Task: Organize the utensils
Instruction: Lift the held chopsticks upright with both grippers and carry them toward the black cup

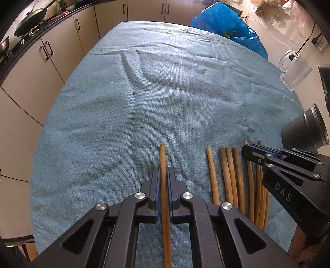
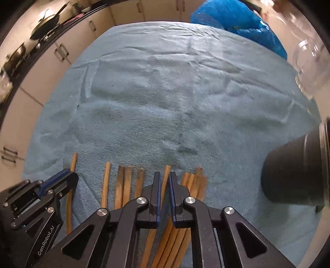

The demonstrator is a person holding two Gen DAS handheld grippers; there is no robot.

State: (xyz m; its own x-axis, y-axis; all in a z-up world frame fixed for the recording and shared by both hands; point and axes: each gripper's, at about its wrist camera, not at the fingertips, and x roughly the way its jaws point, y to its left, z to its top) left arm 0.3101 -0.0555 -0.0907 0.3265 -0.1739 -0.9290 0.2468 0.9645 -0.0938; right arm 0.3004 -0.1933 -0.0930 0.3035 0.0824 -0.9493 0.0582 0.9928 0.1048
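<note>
Several wooden chopsticks lie side by side on a blue-green towel [image 1: 154,99]. My left gripper [image 1: 164,171] straddles the leftmost chopstick [image 1: 162,156], jaws nearly closed around it; contact is unclear. Loose chopsticks [image 1: 231,171] lie to its right. My right gripper [image 2: 164,175] hovers over a chopstick [image 2: 166,171] in the right-hand bunch [image 2: 196,181], jaws narrowly apart. It shows in the left wrist view [image 1: 250,149]; the left gripper shows in the right wrist view [image 2: 68,175]. A dark cylindrical holder [image 1: 305,132] lies on its side at the right.
A clear glass mug [image 1: 292,72] stands at the towel's right edge. A blue plastic bag [image 1: 229,26] sits at the far right corner. Kitchen cabinets [image 1: 51,51] and a stove with a wok [image 1: 31,18] lie beyond the left edge.
</note>
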